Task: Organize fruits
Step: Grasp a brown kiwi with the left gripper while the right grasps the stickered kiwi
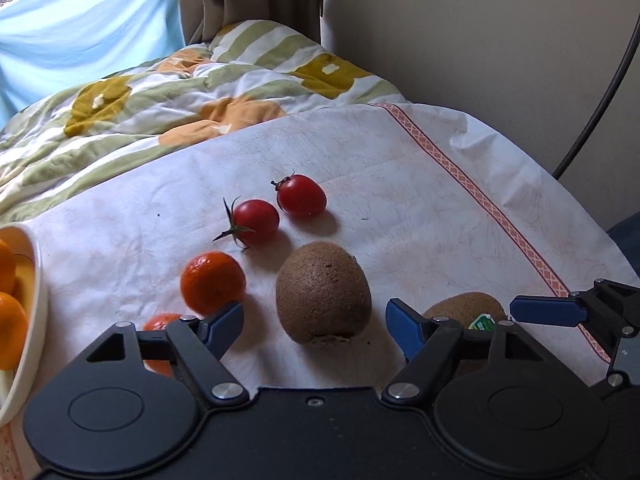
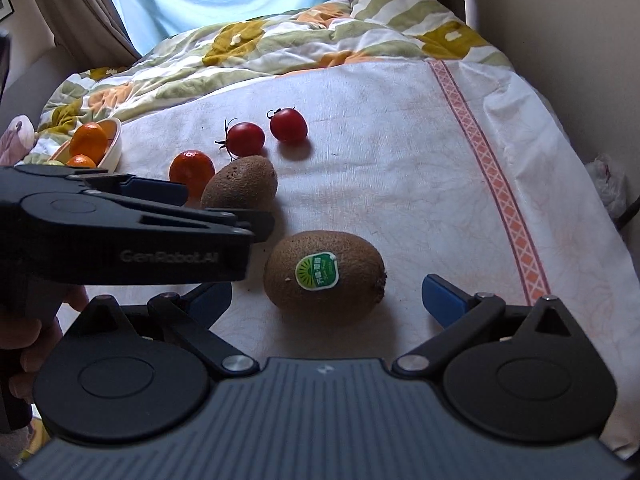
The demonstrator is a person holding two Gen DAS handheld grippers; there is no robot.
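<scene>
Looking along your left gripper [image 1: 315,326], you have the plain kiwi [image 1: 323,292] between its blue fingertips [image 1: 224,330], jaws parted wider than the fruit and not touching it; its long axis runs toward the camera, stem scar at the near end; listed beyond it: one mandarin [image 1: 213,288], two cherry tomatoes [image 1: 256,221] [image 1: 301,195], stems pointing left; a second mandarin [image 1: 160,338] is mostly hidden behind the left finger linkage. This view alone shows the bowl [image 1: 34,320] close up at the left edge, cut off by the frame, with mandarins inside. The stickered kiwi [image 1: 466,312] shows here only as a sliver behind the right finger, label partly covered; the right gripper [image 1: 560,312] enters at the far right, one blue pad visible. Your right gripper's own view gives that stickered kiwi [image 2: 325,274] whole: long axis lying left to right, green label facing up, stem end to the right; it sits between that gripper's [image 2: 332,300] widely parted fingers, clear of both pads. The same view shows the left gripper [image 2: 132,216] from the side, its body covering part of the plain kiwi [image 2: 240,184] and the mandarin [image 2: 192,172]; your hand [image 2: 28,344] on its grip is dim and cropped. All fruit lies on the white cloth [image 2: 400,160] with the orange patterned stripe; the quilt [image 2: 280,40] behind.
</scene>
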